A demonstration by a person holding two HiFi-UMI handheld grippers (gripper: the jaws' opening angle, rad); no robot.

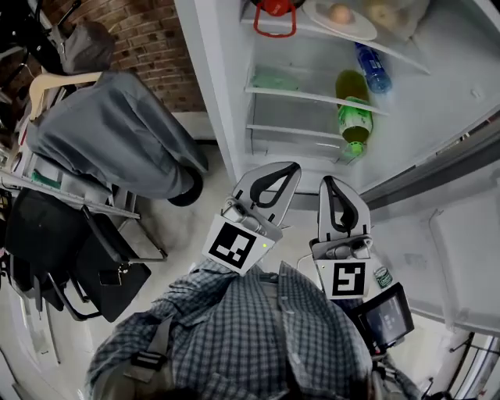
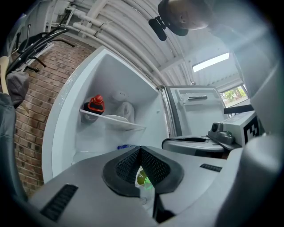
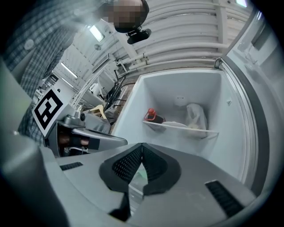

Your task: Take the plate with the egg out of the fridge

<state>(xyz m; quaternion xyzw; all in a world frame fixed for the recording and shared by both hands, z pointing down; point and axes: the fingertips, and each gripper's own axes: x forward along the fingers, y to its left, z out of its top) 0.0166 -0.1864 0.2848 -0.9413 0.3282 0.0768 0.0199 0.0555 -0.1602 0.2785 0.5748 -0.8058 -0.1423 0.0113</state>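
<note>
The fridge stands open in front of me. On its top glass shelf (image 1: 312, 31) lies a white plate (image 1: 355, 30) with an egg (image 1: 339, 12) on it. The plate (image 2: 116, 119) (image 3: 175, 124) shows edge-on in both gripper views, between a red-capped bottle (image 2: 95, 104) (image 3: 153, 116) and a white bag (image 2: 125, 110) (image 3: 195, 114). My left gripper (image 1: 292, 166) (image 2: 140, 149) is shut on nothing, below the fridge opening and well short of the plate. Beside it my right gripper (image 1: 327, 180) (image 3: 142, 145) is shut and empty too. Both point at the fridge.
A green bottle (image 1: 353, 113) and a blue bottle (image 1: 373, 69) stand on lower shelves. The fridge door (image 1: 461, 250) hangs open at right. At left a grey jacket (image 1: 109, 133) drapes over a chair, a black bag (image 1: 101, 273) sits below, and a brick wall (image 1: 148, 39) stands behind.
</note>
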